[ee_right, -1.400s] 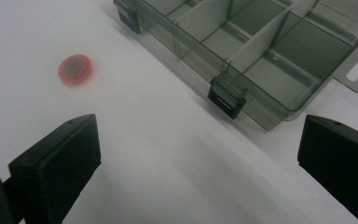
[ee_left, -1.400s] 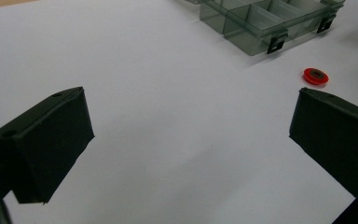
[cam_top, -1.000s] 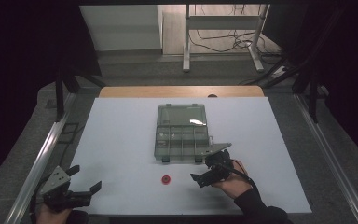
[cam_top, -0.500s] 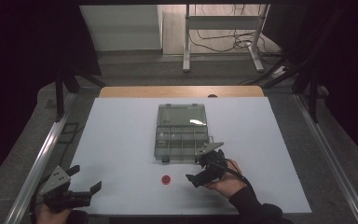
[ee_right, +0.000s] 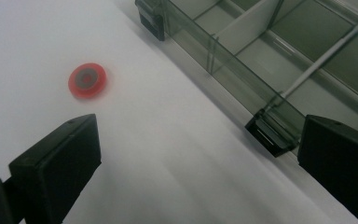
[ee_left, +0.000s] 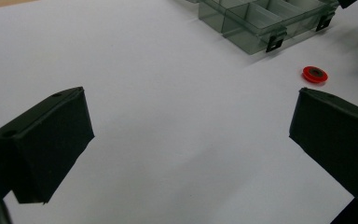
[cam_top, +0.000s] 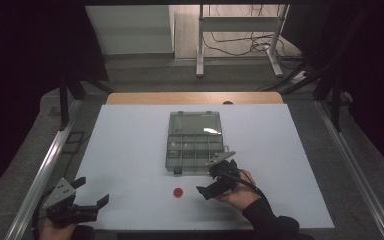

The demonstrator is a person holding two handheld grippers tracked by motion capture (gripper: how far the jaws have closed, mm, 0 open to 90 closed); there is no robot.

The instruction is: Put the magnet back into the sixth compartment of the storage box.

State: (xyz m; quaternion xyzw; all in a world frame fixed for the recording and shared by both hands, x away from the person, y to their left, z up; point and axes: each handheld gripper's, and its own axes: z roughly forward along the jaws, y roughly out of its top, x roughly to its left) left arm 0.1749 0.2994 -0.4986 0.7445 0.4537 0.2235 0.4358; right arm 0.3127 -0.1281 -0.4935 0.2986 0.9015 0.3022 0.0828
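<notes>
1. Red disc point(cam_top: 178, 192), small and flat with a grey centre, lying alone on the white table point(cam_top: 130, 150), just in front of the near left corner of the box and apart from it.
2. Clear grey compartment box point(cam_top: 195, 142), lid open and laid back toward the far edge, sitting mid-table; dividers and two dark latches on the near wall.
3. Right gripper point(cam_top: 215, 176), held in a hand point(cam_top: 237, 192) near the box's near right corner, to the right of the disc; fingers spread wide, pinching nothing.
4. Left gripper point(cam_top: 87, 192), at the near left corner of the table, well apart from disc and box; fingers likewise spread, nothing between them.
5. Matte white sheet over the table, with a wooden strip showing at the far edge and metal rails along both sides; beyond, a dim room with a grey floor, a white stand's legs and loose cables point(cam_top: 240, 47).
6. Closer in the right gripper view: disc's point(ee_right: 87, 80) grey core, a box latch point(ee_right: 270, 133) close by the right-hand finger, empty near compartments.
7. In the left gripper view: disc point(ee_left: 315, 74) above the right-hand finger, box point(ee_left: 261, 23) at the top.
</notes>
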